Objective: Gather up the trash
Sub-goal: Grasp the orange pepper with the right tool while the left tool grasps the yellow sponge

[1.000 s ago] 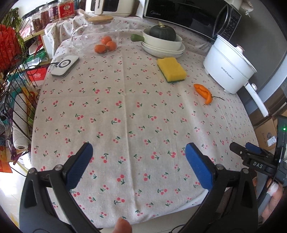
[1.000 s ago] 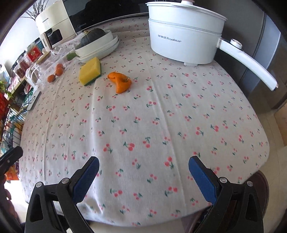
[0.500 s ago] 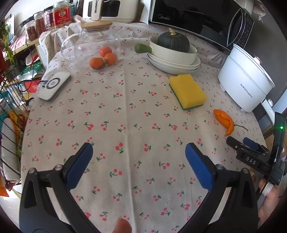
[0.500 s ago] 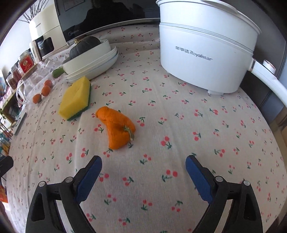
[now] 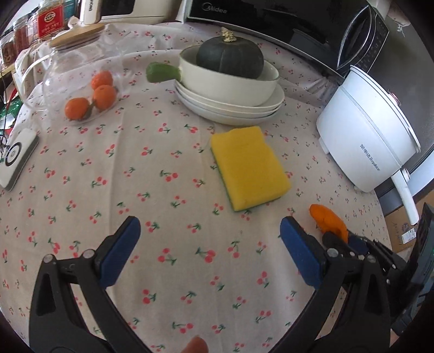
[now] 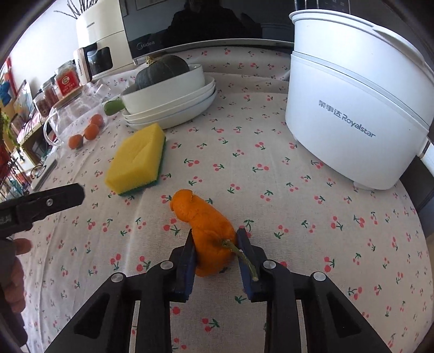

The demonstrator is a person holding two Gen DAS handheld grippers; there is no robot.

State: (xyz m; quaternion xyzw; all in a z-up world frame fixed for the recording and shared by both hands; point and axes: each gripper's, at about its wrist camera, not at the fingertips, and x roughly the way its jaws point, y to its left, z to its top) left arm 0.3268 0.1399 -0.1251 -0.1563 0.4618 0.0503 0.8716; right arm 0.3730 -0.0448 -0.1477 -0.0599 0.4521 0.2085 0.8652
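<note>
While the left gripper (image 5: 207, 251) hovers with jaws spread wide over bare tabletop (image 5: 168, 190), the right gripper (image 6: 215, 260) jaws are closing on the orange pepper (image 6: 208, 233) lying near the sponge (image 6: 137, 163)

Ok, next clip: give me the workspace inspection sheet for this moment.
Surface: tablecloth with cherry print covers the table, lying flat.
Job's things: orange peel lies on the cloth, stem toward the right gripper.
Clutter: yellow sponge; dark squash in stacked white dishes; small oranges under a glass jug; white cooker; white scale.
Grippers: right gripper closing, pads against the peel's sides; left gripper open, nothing between its fingers.
Cables: nothing seen on the table.
Surroundings: microwave and a white appliance behind; jars at far left.
</note>
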